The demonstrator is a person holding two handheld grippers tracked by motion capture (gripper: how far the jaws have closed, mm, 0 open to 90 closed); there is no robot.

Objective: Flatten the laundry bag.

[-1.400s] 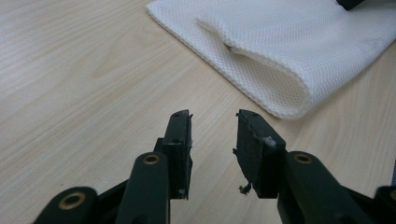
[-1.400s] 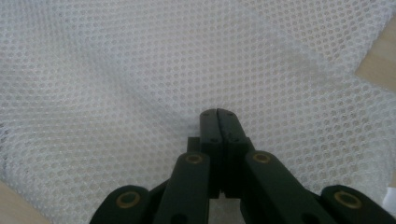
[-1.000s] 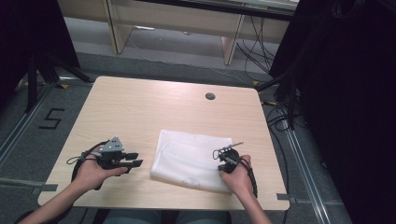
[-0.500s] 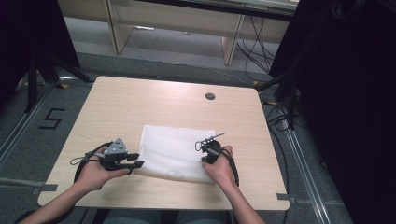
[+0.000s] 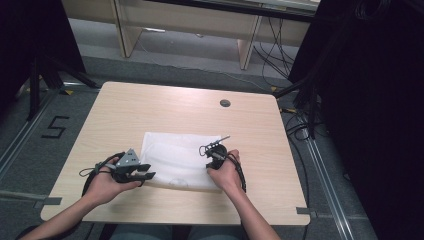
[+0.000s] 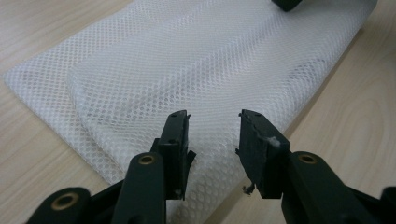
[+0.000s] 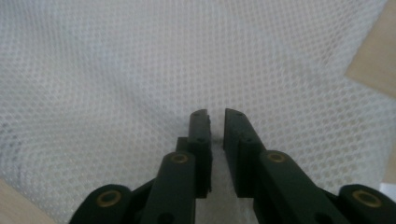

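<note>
Grey floor [image 5: 30, 150], wooden desk legs [image 5: 125, 30] behind, black drapes [image 5: 370, 100].

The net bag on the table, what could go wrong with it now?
1. The right tongs are nearly closed over the net bag; the open mesh could snag on them.
2. The left tongs stand open at the bag's near edge by the table; closing there may catch just one layer, so the fold slips.

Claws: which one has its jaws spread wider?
The left claw: a wide gap shows over the white mesh cloth. The right claw shows only a slit.
</note>
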